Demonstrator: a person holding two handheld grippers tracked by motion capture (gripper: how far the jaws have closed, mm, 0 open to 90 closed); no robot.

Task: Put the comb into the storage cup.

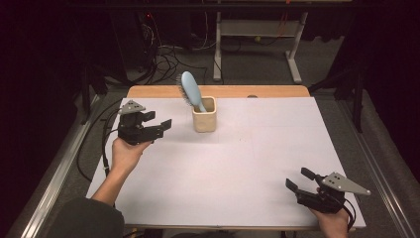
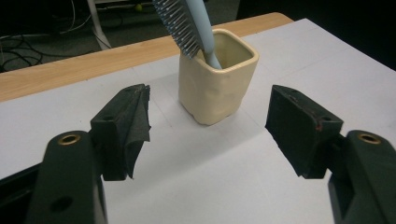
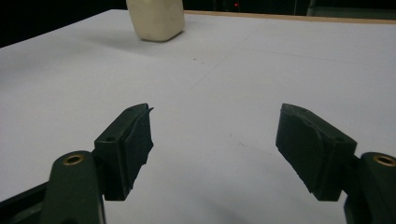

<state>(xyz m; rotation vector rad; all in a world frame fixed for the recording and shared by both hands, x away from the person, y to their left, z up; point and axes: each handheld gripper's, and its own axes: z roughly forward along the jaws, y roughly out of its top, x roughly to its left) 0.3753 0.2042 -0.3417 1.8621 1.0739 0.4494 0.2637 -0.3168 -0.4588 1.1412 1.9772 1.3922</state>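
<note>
Facing left gripper at cup holding hairbrush | jaws wide, empty | right gripper near-right on worktop, jaws wide | next: likely close in on the cup or brush

Table brightly lit from above, surroundings near black — soft shadows; the gripper views look slightly blurred.

I count one cream square cup on my table, with one light-blue hairbrush standing in it. I have two grippers, the left gripper and the right gripper. One small dark speck sits at the far edge, possibly a screw head.
</note>
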